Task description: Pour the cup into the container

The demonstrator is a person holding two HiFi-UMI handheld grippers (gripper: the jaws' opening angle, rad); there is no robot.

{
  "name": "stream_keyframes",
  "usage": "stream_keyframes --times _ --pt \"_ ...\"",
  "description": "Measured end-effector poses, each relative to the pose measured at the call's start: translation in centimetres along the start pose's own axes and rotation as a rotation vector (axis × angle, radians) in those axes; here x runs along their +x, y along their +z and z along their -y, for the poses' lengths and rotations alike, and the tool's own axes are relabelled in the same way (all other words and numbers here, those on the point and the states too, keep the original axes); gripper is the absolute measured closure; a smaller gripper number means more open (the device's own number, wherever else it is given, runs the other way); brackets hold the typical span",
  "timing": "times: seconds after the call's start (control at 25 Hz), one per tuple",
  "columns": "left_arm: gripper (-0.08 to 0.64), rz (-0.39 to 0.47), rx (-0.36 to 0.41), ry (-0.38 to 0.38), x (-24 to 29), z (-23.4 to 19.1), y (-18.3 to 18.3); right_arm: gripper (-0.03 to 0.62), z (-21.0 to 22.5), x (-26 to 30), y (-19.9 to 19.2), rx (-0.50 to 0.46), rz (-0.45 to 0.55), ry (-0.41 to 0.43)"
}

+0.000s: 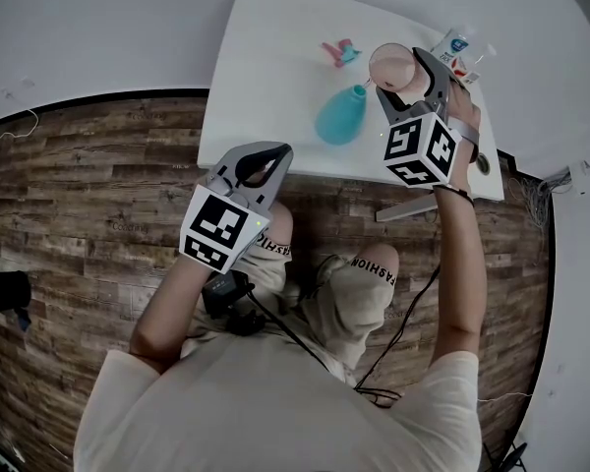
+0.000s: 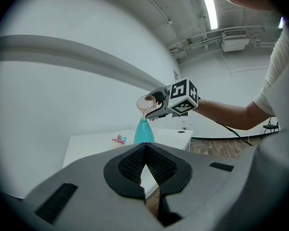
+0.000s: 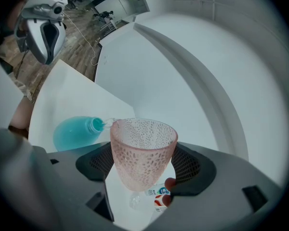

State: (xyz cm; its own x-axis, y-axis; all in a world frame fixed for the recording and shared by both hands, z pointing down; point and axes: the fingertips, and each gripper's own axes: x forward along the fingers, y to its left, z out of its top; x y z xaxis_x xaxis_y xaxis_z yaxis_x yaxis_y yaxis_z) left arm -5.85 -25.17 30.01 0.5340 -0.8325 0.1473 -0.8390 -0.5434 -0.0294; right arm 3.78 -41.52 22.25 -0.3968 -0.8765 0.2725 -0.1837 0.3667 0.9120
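The right gripper point(image 1: 405, 77) point(image 3: 143, 162) is clamping a pink dimpled glass cup point(image 1: 391, 64) point(image 3: 143, 148) point(image 2: 145, 102) by its sides, both jaws pressing against the glass. It is holding the cup in the air over the white rectangular table point(image 1: 265, 57) point(image 2: 96, 146), tipping it so the rim is leaning down towards the narrow mouth of a turquoise teardrop-shaped container point(image 1: 340, 114) point(image 3: 74, 133) point(image 2: 144, 131), which is standing upright on the tabletop just below. Something thin and clear is showing between the rim and that opening in the right gripper view. The left gripper point(image 1: 261, 155) point(image 2: 145, 165) point(image 3: 45, 32) is hanging off the table's near edge above the person's lap, its jaws pressing together on nothing. A small pink-and-teal object point(image 1: 341, 52) point(image 2: 119, 139) is lying behind the container, and a clear plastic bottle with a blue and red label point(image 1: 459, 52) point(image 3: 156, 198) is lying under the right gripper
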Motion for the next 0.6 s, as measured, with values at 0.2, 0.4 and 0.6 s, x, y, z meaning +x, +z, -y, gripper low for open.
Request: stream_keyframes --times 0.2,0.4,0.6 --pt "0.548 0.003 -0.002 0.002 0.1 -0.06 0.05 0.219 0.03 0.18 -0.1 -0.007 -0.003 0.001" --pt "0.548 0.006 0.0 0.004 0.01 -0.13 0.21 0.219 0.28 0.05 0.1 -0.015 -0.002 -0.006" --pt "0.548 0.007 -0.001 0.006 -0.15 -0.08 0.22 0.219 0.34 -0.12 0.23 -0.02 0.0 -0.012"
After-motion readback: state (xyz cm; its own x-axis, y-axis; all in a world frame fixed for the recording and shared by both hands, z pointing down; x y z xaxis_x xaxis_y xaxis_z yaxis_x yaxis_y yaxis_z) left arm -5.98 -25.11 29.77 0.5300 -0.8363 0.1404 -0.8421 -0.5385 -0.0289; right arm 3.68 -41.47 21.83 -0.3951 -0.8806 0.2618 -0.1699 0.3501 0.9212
